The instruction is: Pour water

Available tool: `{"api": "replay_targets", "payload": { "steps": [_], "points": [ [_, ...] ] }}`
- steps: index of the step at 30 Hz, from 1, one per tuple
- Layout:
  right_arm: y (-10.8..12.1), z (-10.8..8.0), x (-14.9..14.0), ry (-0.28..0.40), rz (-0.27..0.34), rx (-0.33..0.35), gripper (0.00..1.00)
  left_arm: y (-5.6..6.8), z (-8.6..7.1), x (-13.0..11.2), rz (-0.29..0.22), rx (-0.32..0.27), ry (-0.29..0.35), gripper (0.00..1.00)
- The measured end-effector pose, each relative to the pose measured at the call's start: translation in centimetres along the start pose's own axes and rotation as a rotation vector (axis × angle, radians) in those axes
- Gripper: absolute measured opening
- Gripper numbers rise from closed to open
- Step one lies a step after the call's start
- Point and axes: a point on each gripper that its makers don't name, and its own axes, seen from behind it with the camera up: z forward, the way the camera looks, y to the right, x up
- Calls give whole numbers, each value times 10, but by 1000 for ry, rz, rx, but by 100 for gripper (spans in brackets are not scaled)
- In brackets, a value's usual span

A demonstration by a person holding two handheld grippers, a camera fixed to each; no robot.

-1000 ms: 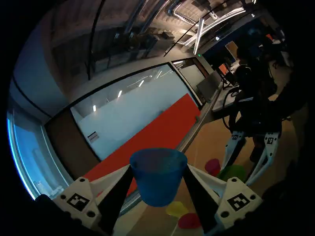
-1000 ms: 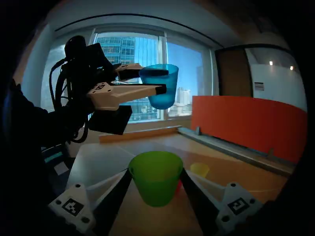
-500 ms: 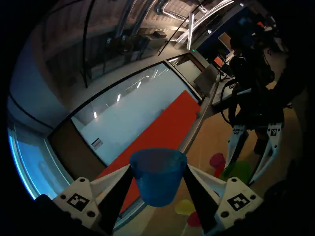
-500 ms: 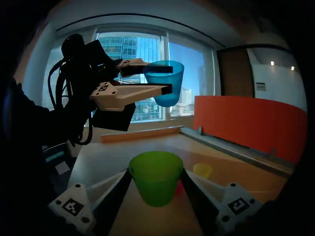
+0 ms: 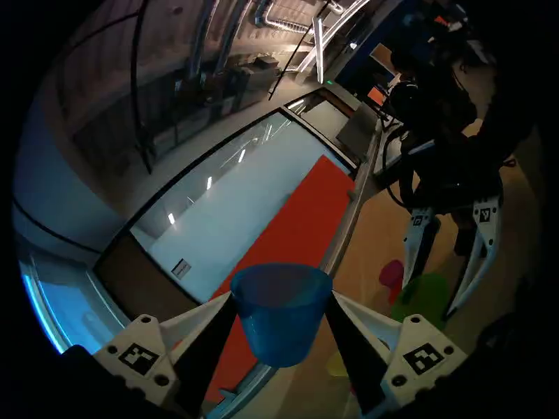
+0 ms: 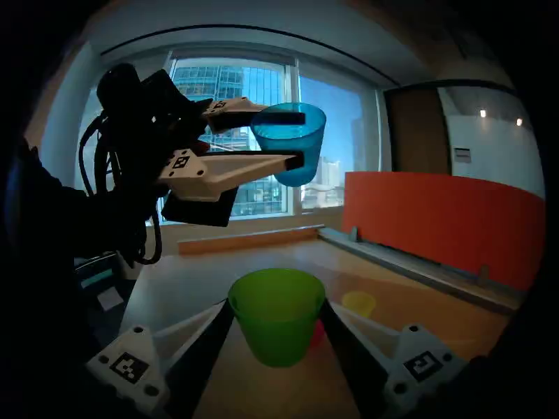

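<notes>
Blue cup [image 6: 288, 143] higher over wooden table [image 6: 419, 311]

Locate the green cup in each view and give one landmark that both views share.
Left gripper view: green cup at lower right, between the right gripper's fingers.
Right gripper view: green cup at bottom centre, between that gripper's own fingers.
Shared landmark: the orange panel.
</notes>
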Motion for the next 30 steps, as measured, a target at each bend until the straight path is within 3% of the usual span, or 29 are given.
{"api": "replay_targets", "payload": {
  "steps": [8,30],
  "points": [
    [4,0,-1,-1,-1,-7,91,-1,1,6,64,16,17,85],
    [7,2,-1,-1,-4,-5,90,-3,-1,13,163,29,26,84]
  ]
}}
